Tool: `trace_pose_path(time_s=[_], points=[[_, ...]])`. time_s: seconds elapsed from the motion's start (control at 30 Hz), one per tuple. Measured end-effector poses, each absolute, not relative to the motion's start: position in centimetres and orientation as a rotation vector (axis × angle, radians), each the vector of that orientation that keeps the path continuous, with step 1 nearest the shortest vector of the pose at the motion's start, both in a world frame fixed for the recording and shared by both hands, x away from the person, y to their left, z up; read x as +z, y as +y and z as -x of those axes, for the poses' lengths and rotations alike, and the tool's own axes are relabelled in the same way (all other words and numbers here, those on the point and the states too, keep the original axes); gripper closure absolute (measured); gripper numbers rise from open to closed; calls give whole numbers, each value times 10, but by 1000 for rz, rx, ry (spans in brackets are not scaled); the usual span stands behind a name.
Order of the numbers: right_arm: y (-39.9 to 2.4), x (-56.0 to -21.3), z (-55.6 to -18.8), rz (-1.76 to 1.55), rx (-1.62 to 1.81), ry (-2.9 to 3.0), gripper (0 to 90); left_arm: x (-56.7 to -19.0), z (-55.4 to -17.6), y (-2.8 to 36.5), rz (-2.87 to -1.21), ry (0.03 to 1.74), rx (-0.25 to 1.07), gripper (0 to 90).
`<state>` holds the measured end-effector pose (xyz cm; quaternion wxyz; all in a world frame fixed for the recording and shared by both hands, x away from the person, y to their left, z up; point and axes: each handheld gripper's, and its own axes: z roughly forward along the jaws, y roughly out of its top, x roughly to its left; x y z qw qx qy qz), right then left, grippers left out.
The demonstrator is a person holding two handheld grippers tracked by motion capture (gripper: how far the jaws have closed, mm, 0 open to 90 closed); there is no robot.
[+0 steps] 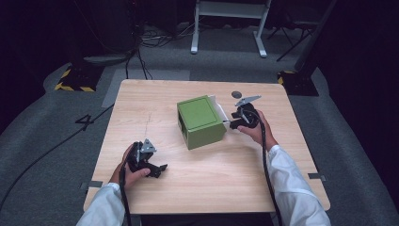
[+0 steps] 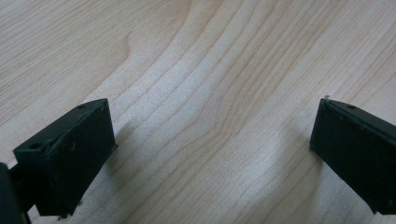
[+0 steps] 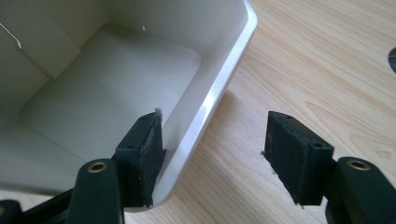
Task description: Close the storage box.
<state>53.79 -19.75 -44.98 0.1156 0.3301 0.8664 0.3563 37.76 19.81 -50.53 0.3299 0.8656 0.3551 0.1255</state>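
- Right now the right gripper [image 3: 212,156] is wide open, straddling the white drawer [image 3: 219,88] rim; a shallow bite could slip off.
- Left gripper [image 2: 212,154], also wide, holds nothing; the unbraced green box [image 1: 200,121] may slide.

A pale wood worktop [image 1: 207,179] stands lit on grey carpet [image 1: 51,122] in a dark room, with black cables [image 1: 42,153] trailing over the floor, yellow-and-black striped bases [image 1: 75,80] near its far corners, and a white table frame [image 1: 230,23] behind it.
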Motion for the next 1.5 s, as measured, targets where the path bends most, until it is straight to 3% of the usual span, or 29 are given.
trace_pose_path(time_s=[0.47, 1.5], points=[[-233, -457, -543, -1048, 1089, 2498, 440, -505, -378, 198, -2264, 929, 329, 1], [-261, -457, -547, -1106, 1071, 2427, 430, -505, -378, 198, -2264, 929, 328, 1]])
